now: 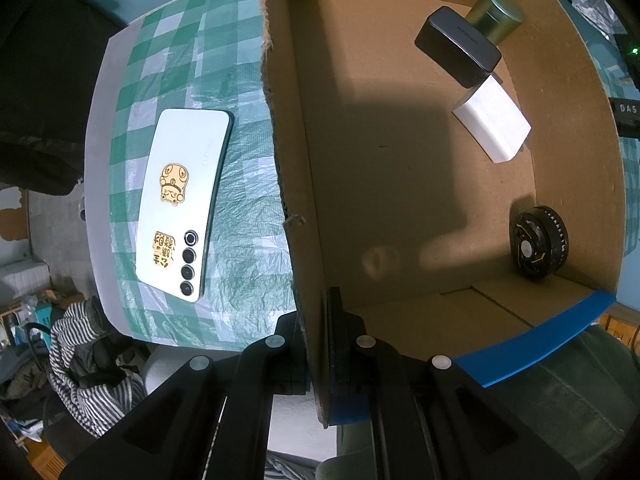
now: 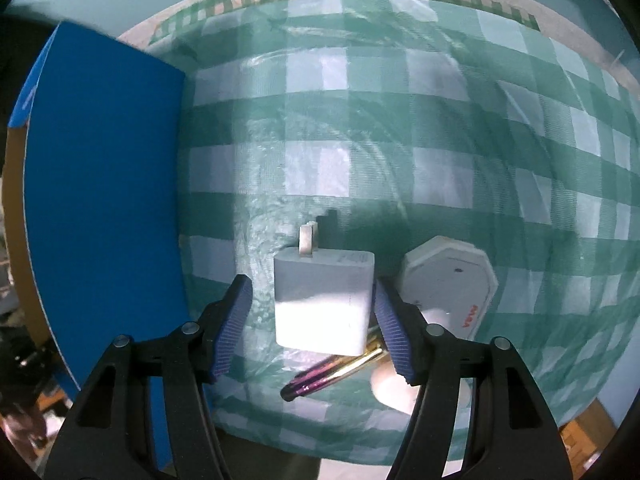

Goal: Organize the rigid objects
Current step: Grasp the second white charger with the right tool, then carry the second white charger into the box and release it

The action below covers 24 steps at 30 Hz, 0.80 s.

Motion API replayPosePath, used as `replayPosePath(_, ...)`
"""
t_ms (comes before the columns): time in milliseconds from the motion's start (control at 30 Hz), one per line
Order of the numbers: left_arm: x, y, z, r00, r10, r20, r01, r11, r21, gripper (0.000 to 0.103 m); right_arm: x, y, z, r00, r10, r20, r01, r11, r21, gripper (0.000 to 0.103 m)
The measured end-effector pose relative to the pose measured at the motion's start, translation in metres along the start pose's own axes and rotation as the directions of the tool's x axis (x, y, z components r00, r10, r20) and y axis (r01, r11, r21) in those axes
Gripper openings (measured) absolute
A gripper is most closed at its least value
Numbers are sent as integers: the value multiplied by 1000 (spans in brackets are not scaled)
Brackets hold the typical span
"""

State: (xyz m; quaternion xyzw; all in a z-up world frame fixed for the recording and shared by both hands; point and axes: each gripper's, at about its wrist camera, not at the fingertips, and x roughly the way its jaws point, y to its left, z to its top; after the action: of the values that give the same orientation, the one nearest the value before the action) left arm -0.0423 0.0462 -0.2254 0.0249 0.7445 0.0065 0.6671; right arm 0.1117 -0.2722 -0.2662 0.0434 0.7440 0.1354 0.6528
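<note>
Between the spread blue-padded right gripper (image 2: 312, 320), not yet pinched: a small white hard-plastic plug charger (image 2: 322, 300), seemingly light, stiff, slick-sided; best taken across flat flanks.

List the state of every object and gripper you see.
Left hand-held gripper: shut on the brown cardboard box wall.
Right hand-held gripper: open, straddling the white plug charger on the cloth.
White phone with gold stickers: face down outside the box.
Gold round tin: lid on, inside the box.
</note>
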Motion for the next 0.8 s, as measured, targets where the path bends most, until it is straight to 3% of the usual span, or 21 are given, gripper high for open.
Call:
replayPosePath(100,0,0,0,1000,2,-1,-2,1000,1,5,5,8,-4,1000,1,-12,-2,1000,-16,62)
replayPosePath(333,0,0,-1,1000,3,-2,-3,1000,0,5,14,20,-9,996,-92,18,92,995,-37,62)
replayPosePath(500,0,0,-1,1000,3,-1,-3,1000,0,5,16,32,-13,984,-168,53,171,984,-57,51)
replayPosePath(800,-1,-2,-1,1000,4,-3,-4,1000,8,5,-7,20,-14,988,-131,79,136,989,-62,50)
